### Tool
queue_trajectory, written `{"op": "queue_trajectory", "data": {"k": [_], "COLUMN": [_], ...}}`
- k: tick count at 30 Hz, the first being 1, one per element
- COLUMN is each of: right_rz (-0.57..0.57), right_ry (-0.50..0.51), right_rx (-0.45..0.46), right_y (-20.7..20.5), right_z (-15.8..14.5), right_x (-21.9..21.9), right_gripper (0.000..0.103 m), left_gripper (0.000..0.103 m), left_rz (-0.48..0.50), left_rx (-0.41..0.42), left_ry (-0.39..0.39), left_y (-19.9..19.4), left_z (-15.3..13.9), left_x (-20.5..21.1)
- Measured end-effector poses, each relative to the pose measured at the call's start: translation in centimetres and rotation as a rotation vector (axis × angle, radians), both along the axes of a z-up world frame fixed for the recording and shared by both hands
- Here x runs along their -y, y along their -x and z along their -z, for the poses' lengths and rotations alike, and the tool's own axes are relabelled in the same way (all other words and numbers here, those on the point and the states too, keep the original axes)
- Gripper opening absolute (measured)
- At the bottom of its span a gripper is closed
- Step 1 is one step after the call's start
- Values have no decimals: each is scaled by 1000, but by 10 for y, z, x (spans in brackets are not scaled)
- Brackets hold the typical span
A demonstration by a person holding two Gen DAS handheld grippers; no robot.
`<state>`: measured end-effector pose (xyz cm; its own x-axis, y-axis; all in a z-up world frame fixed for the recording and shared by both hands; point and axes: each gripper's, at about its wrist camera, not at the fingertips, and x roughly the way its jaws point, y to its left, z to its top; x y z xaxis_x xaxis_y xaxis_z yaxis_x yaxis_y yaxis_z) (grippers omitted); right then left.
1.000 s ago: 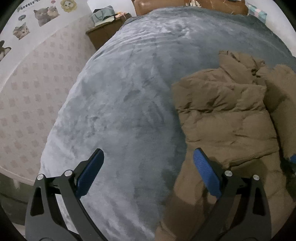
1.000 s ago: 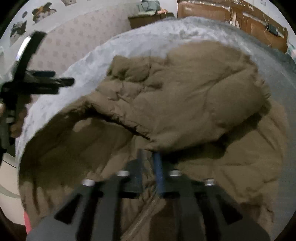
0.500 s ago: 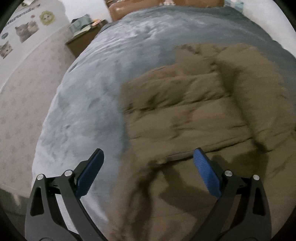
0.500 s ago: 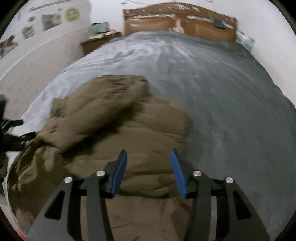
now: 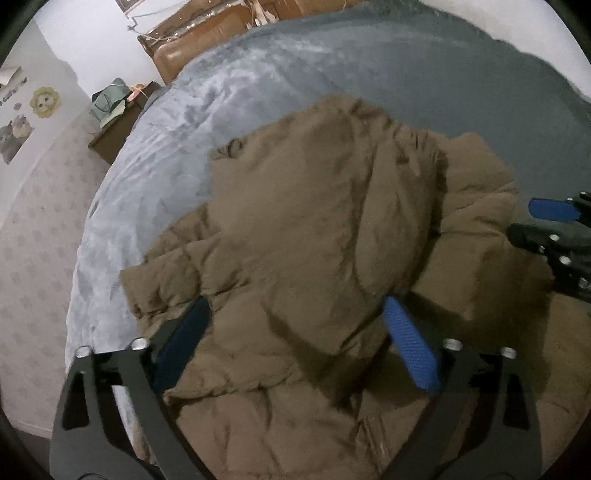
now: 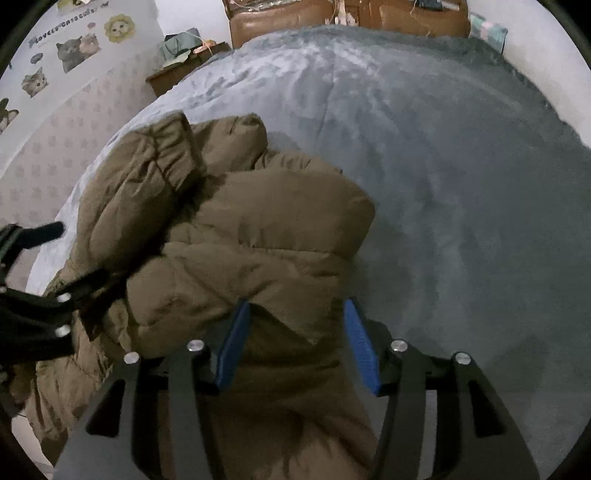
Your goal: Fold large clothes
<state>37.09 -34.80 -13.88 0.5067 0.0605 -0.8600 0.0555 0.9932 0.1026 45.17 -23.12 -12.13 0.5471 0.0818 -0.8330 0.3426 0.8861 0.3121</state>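
A brown puffer jacket lies bunched on the grey bedspread, with a sleeve folded over its body. My left gripper is open, its blue pads wide apart just over the jacket's near part. My right gripper is open, its blue pads either side of a fold of the jacket, not closed on it. The right gripper also shows at the right edge of the left wrist view. The left gripper shows at the left edge of the right wrist view.
The grey bedspread stretches to a brown headboard. A wooden nightstand with green items stands at the bed's left. A wall with cat stickers runs along the left.
The right gripper let go of the jacket and opened, then moved in low over the jacket's right side. The left gripper swung right, from over the bedspread to over the jacket.
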Motion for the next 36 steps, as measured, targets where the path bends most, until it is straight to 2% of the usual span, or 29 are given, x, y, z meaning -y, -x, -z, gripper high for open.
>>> {"op": "queue_trajectory", "data": {"k": [1,2,3,4,7,11,13,15,16,18,19,20,21,23,26,29,33,35,36], "right_rz": [-5,-7,-13,-18,-35,-71,-86,-75,-68,-47,-39,-31,-23,0,44,98,147,161,163], "right_ry": [-8,-3,19,31,59,115,143,157,153,144,138,127,113,102,63,-19,-113,-173,-203], "right_rx": [-2,-2,4,9,33,50,32,0,-9,0,8,20,39,72,97,107,46,28,31], "right_y": [-3,-2,-3,-3,-1,5,4,1,2,2,2,4,6,9,10,8,-4,-12,-14], "right_z": [4,5,7,7,3,-5,-1,5,4,-2,-6,-13,-18,-28,-39,-42,-18,-4,0], "right_x": [-2,-3,-5,-7,-14,-29,-36,-37,-36,-33,-30,-27,-23,-14,1,19,38,41,41], "right_gripper": [37,24,17,14,8,7,7,8,10,12,16,26,48,69,70,80,80,78,76], "left_gripper": [61,44,38,28,22,24,24,24,27,55,73,86,89,91,92,94,92,80,78], "left_rz": [-5,-24,-52,-76,-128,-197,-227,-261,-276,-292,-303,-301,-295,-294,-319,-323,-333,-337,-349], "left_rx": [-23,-55,-62,-61,-86,-79,-105,-127,-138,-136,-101,-76,-52,-27,-31,-69,-141,-175,-180], "left_ry": [3,15,19,40,148,222,238,200,182,197,186,180,176,168,192,249,260,280,286], "left_y": [-5,-13,-18,-22,-26,-14,-9,-5,-3,5,12,17,20,21,8,-10,-42,-48,-49], "left_z": [7,14,18,18,10,-1,7,19,25,29,24,19,12,3,-8,-11,9,20,24], "left_x": [0,-4,-11,-21,-60,-123,-147,-160,-167,-180,-186,-187,-185,-190,-192,-195,-193,-192,-193]}}
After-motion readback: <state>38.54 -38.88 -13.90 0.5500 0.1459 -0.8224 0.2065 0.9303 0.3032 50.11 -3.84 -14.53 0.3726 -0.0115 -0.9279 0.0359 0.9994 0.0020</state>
